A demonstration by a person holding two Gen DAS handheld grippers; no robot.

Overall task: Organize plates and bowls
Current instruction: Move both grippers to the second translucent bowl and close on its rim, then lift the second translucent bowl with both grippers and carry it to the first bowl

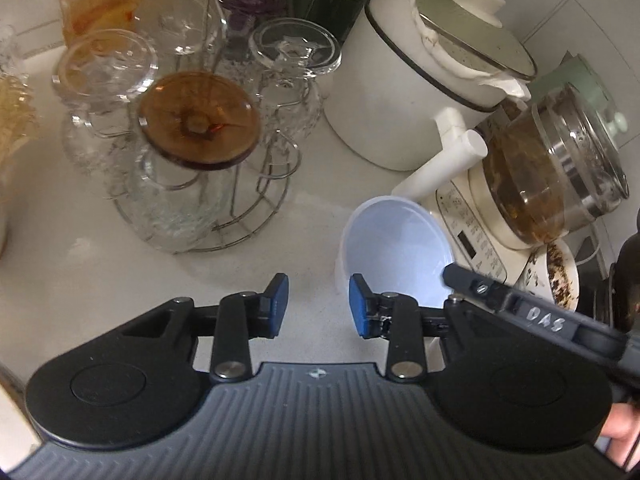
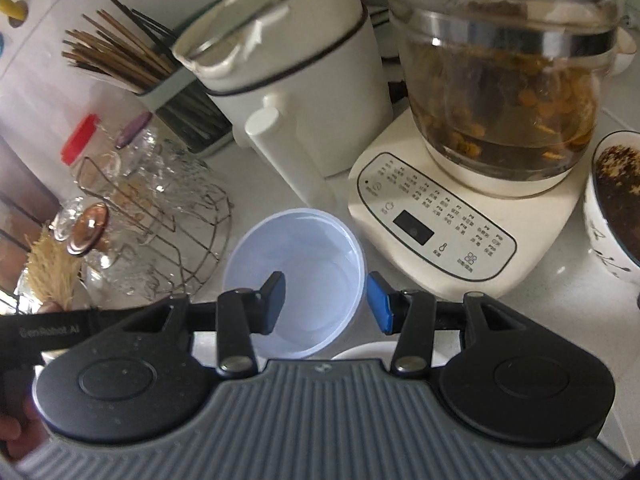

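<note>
A translucent white plastic bowl [image 2: 304, 256] stands upright on the white counter, also in the left wrist view [image 1: 396, 248]. My right gripper [image 2: 326, 302] is open, its left finger inside the bowl and its right finger just outside the rim; the jaws straddle the right wall without closing on it. My left gripper [image 1: 318, 306] is open and empty, just left of the bowl, with its right pad [image 1: 358, 308] close to the bowl's near wall. The right gripper's arm [image 1: 520, 304] crosses the bowl's near right edge.
A wire rack of upturned glasses [image 1: 188, 136] stands at the left. A white pot with lid [image 1: 420, 80], a glass kettle on its cream control base [image 2: 452, 224], a chopstick holder [image 2: 160, 80] and a bowl of dark contents [image 2: 616, 204] crowd the back and right.
</note>
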